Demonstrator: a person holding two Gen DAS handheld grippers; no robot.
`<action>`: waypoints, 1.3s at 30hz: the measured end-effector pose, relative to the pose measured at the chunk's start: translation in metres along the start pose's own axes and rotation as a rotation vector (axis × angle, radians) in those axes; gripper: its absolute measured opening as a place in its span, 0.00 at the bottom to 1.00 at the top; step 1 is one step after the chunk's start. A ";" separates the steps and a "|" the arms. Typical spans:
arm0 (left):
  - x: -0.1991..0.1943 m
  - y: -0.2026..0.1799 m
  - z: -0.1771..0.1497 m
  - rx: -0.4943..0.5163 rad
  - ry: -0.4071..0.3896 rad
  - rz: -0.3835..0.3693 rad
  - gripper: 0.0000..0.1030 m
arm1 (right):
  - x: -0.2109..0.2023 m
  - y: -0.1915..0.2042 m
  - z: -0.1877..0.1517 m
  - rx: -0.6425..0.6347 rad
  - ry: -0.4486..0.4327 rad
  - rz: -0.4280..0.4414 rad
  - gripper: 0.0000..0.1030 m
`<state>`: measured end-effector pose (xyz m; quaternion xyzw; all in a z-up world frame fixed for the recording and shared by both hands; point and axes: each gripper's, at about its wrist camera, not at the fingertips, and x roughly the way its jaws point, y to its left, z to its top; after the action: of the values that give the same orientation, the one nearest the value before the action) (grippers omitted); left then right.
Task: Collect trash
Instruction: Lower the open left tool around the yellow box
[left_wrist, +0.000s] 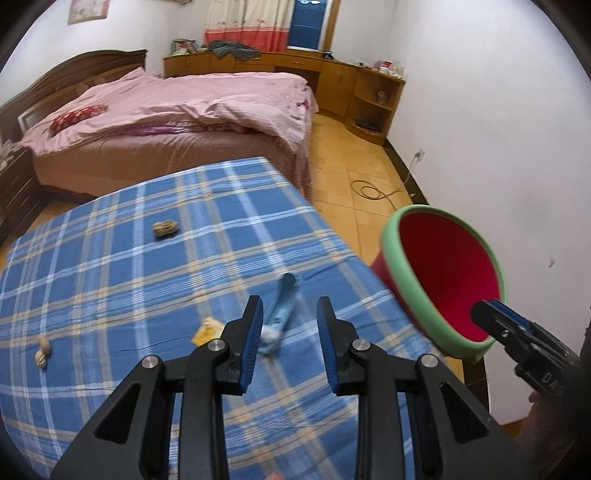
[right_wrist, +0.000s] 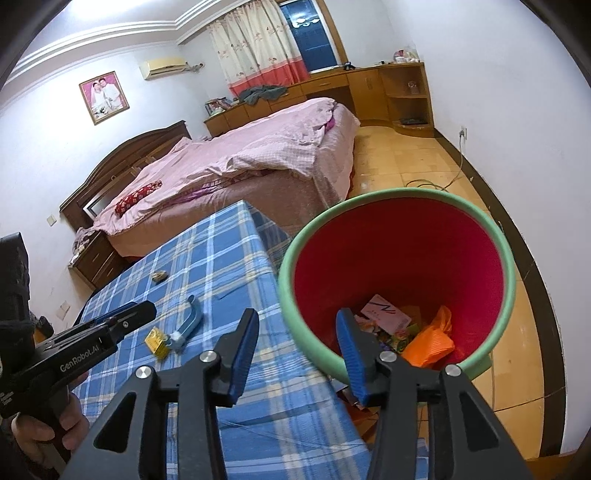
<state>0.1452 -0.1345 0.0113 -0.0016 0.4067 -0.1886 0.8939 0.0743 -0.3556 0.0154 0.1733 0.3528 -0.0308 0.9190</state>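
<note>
Hovering over the blue plaid tablecloth (left_wrist: 110, 258), the left gripper (left_wrist: 290, 321) has its jaws spread wide and holds nothing. Just ahead of its fingertips, between them in the left wrist view, lies a light-blue toothbrush (left_wrist: 280, 306), blurred, with a white clump at its near end. A small yellow packet (left_wrist: 207, 329) sits just beside that near end, on the side of the left finger. All of this lies close to the right edge of the table.

Further out toward the far edge there's a walnut (left_wrist: 165, 229), alone on the cloth. Over by the left edge, two small shell pieces (left_wrist: 42, 352) rest close together.

Now the right gripper (right_wrist: 295, 332): its jaws straddle the green rim of the red trash bin (right_wrist: 402, 251), one finger outside, one inside, but I cannot tell whether they actually press the rim. The bin is tilted, its mouth turned toward the cameras, right against the table's right edge. Inside it: an orange plastic bag (right_wrist: 430, 341), a pink carton (right_wrist: 384, 314) and other colourful wrappers.

Behind the table, a bed with a pink quilt (left_wrist: 192, 103), a red pillow (left_wrist: 75, 116) near the headboard, wooden cabinets (left_wrist: 332, 74) along the far wall, and a cable (left_wrist: 373, 192) on the tiled floor.
</note>
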 end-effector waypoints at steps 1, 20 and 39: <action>0.000 0.004 -0.001 -0.007 0.001 0.005 0.29 | 0.001 0.002 -0.001 -0.002 0.001 0.002 0.47; 0.039 0.049 -0.021 -0.081 0.093 0.048 0.43 | 0.024 0.019 -0.005 -0.026 0.057 0.005 0.49; 0.050 0.047 -0.031 -0.095 0.118 0.025 0.42 | 0.028 0.019 -0.006 -0.027 0.065 0.004 0.49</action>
<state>0.1682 -0.1034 -0.0537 -0.0278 0.4673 -0.1575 0.8695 0.0951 -0.3340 -0.0015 0.1624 0.3825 -0.0183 0.9094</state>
